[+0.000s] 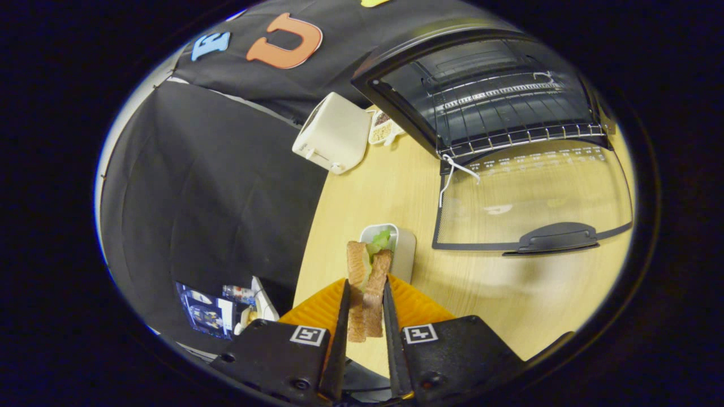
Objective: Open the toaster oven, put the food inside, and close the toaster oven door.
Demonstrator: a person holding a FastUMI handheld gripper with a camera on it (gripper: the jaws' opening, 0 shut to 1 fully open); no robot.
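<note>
A sandwich point(366, 282) of two brown bread slices with green lettuce between them stands on edge between my gripper's point(366, 288) two fingers, which press on it from both sides, lifted above the wooden table. Beyond the fingers, to the right, the black toaster oven point(486, 93) stands open, its wire rack showing inside. Its glass door point(531, 198) lies folded down flat over the table, the dark handle point(557, 237) at its near edge.
A small white container point(404, 249) sits just behind the sandwich. An orange ridged plate point(418, 305) lies under the fingers. A white toaster point(334, 133) and a white tray of seeds point(382, 129) stand left of the oven. The table edge point(311, 226) runs along the left.
</note>
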